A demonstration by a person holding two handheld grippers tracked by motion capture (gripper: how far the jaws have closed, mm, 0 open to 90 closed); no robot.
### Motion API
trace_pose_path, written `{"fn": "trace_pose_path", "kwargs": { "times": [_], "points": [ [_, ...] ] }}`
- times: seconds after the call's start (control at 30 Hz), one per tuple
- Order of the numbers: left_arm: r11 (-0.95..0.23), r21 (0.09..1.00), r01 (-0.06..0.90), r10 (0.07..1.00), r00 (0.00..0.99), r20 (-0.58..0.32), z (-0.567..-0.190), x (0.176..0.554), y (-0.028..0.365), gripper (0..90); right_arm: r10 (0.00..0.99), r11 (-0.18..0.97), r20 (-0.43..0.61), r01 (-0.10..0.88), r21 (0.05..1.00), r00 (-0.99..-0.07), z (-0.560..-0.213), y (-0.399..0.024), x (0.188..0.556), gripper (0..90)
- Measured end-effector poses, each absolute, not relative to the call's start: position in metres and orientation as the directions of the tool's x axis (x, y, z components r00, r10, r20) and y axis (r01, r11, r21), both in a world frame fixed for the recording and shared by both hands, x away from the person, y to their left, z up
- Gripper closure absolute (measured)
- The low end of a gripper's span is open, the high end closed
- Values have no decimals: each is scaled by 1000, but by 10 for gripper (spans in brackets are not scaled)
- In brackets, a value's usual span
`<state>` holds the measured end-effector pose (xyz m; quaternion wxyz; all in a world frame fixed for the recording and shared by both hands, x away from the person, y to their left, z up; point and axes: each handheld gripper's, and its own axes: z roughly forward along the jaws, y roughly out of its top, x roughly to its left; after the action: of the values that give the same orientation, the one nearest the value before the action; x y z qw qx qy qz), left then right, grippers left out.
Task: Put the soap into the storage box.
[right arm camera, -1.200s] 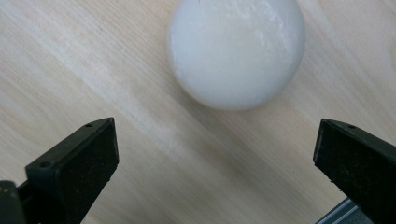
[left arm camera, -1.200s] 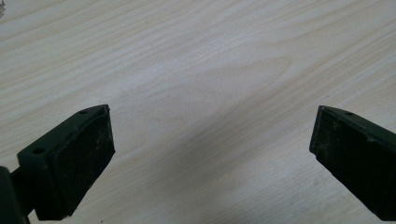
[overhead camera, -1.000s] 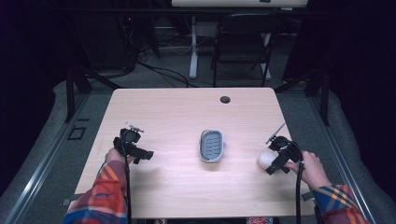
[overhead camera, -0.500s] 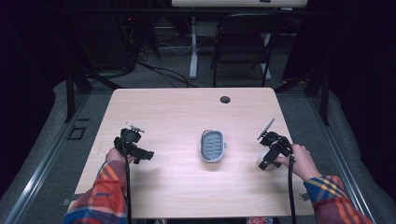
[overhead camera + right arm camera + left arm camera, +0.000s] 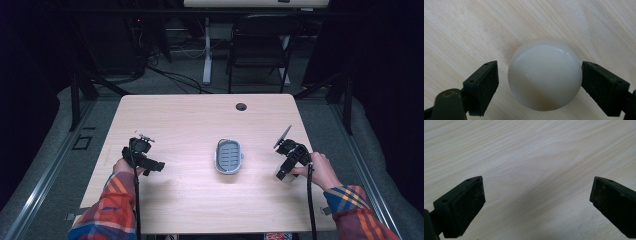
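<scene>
Wooden table [image 5: 190, 120]: right of the soap dish [image 5: 228, 156], our right gripper [image 5: 540, 82] has been closing around a white soap [image 5: 545, 75], not yet clamped; left gripper [image 5: 536, 202] gapes.

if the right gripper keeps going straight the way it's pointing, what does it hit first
The white rounded bar of soap, most likely. It already sits between the jaws of the right gripper, which have just been closing around it; the right pad looks about touching, the left has a gap. Beneath lies the wooden table.

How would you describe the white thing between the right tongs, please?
On the wooden table, go right of the grey tray to the right tongs. Between their jaws lies a soap: smooth, rounded and white, the table's sole pale lump.
</scene>
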<state>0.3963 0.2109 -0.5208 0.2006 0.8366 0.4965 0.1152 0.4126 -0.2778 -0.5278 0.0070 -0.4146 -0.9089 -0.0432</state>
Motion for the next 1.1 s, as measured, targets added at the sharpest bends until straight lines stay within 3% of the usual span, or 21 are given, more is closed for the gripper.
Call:
{"fn": "trace_pose_path", "kwargs": {
  "times": [0.07, 0.13, 0.17, 0.2, 0.23, 0.27, 0.37, 0.43, 0.57, 0.7, 0.77, 1.1],
  "points": [
    [-427, 450, 784, 877, 481, -5, -521, 396, 211, 0, 747, 662, 46, 748, 46, -664, -527, -277, 414, 157],
    [-427, 450, 784, 877, 481, -6, -521, 396, 211, 0, 773, 625, 58, 774, 99, -631, -533, -275, 412, 163],
    [-427, 450, 785, 877, 481, -6, -521, 396, 211, 0, 752, 655, 44, 753, 53, -657, -531, -276, 414, 167],
    [-427, 450, 784, 877, 481, -6, -521, 396, 211, 0, 685, 727, 15, 683, -69, -728, -523, -276, 423, 175],
    [-427, 450, 784, 877, 481, -6, -521, 396, 211, 0, 741, 670, 34, 742, 23, -670, -531, -275, 417, 181],
    [-428, 450, 784, 876, 482, -6, -521, 396, 211, 0, 747, 664, 34, 748, 25, -664, -532, -274, 417, 197],
    [-428, 449, 785, 876, 481, -7, -521, 396, 211, 0, 733, 680, 25, 734, -8, -679, -531, -273, 419, 219],
    [-427, 449, 785, 877, 481, -7, -521, 396, 211, 0, 753, 657, 33, 754, 24, -657, -536, -273, 416, 226],
    [-429, 448, 785, 876, 482, -7, -521, 396, 210, 0, 728, 686, 21, 727, -34, -685, -535, -272, 419, 232],
    [-428, 448, 785, 876, 482, -7, -521, 396, 210, 0, 752, 659, 34, 752, 5, -658, -538, -272, 416, 235],
    [-428, 448, 785, 876, 482, -7, -521, 396, 210, 0, 722, 692, 18, 720, -49, -692, -534, -272, 419, 235],
    [-429, 448, 785, 876, 482, -7, -521, 396, 210, 0, 729, 685, 22, 728, -35, -685, -532, -272, 418, 237]
  ]
}}
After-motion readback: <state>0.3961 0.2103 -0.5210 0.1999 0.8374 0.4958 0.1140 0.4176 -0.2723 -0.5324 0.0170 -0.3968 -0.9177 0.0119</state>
